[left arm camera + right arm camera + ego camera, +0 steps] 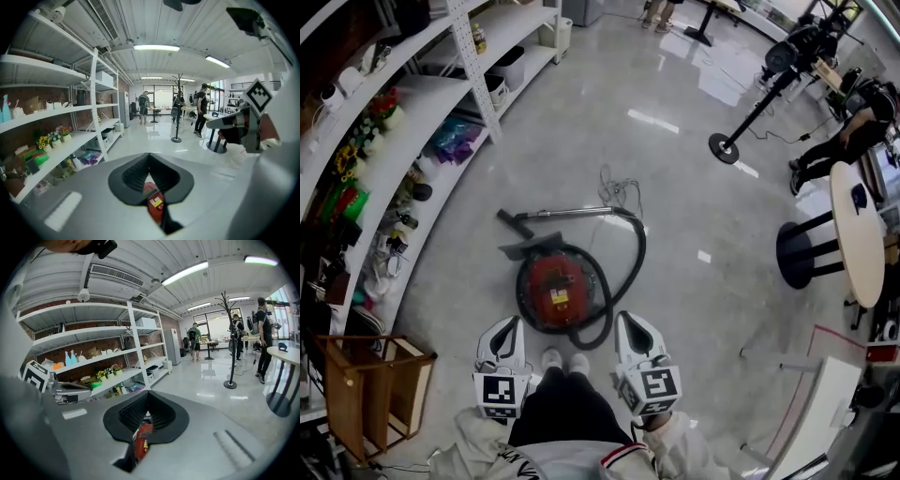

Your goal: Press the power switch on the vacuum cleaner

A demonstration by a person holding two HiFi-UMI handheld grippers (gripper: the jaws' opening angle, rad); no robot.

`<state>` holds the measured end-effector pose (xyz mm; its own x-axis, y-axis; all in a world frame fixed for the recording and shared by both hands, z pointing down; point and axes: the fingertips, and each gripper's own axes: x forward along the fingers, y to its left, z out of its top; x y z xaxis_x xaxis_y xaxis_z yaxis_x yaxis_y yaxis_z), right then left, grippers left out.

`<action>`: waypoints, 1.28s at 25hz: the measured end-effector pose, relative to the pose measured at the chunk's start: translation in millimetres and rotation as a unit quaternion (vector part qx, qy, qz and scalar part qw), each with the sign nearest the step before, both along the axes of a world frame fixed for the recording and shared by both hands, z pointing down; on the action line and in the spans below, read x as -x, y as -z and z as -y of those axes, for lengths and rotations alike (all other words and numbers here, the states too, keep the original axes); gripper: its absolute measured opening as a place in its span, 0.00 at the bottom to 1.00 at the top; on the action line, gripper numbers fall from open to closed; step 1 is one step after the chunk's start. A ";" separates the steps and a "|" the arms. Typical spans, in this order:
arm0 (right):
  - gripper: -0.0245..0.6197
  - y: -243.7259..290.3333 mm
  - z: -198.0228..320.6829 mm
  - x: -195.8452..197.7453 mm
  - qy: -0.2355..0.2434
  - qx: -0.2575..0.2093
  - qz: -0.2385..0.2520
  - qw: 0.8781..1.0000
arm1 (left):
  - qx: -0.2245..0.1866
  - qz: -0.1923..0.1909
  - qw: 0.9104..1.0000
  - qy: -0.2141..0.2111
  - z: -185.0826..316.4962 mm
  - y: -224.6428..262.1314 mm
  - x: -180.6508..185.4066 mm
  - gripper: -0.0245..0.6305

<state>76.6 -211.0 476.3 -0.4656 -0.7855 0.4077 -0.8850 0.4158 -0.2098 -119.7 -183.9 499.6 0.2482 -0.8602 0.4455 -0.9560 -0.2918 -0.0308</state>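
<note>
A round red vacuum cleaner with a black rim sits on the grey floor just ahead of the person's white shoes. Its black hose loops round the right side to a metal wand lying behind it. I cannot pick out the power switch. My left gripper and right gripper hang shut and empty on either side of the shoes, above the vacuum's near edge. Through the gap in each gripper's pads the red body shows, in the left gripper view and the right gripper view.
White shelving full of small goods runs along the left. A wooden crate stands at the near left. A loose cord lies behind the wand. A round table, a black stand base and a seated person are at the right.
</note>
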 end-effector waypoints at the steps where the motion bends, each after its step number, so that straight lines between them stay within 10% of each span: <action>1: 0.04 -3.9 -0.8 -0.5 -0.001 0.004 -0.001 1.000 | 0.004 -0.001 1.000 -0.002 0.3 -3.8 -2.2 0.04; 32: 0.04 -112.3 2.1 14.8 -0.007 0.073 0.001 0.997 | 0.075 -0.025 0.997 -0.002 7.9 -127.8 -13.2 0.04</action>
<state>61.8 -213.1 588.5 -0.4549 -0.7250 0.5172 -0.8905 0.3676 -0.2680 -106.4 -191.8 627.4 0.2773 -0.7840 0.5554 -0.9538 -0.2942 0.0609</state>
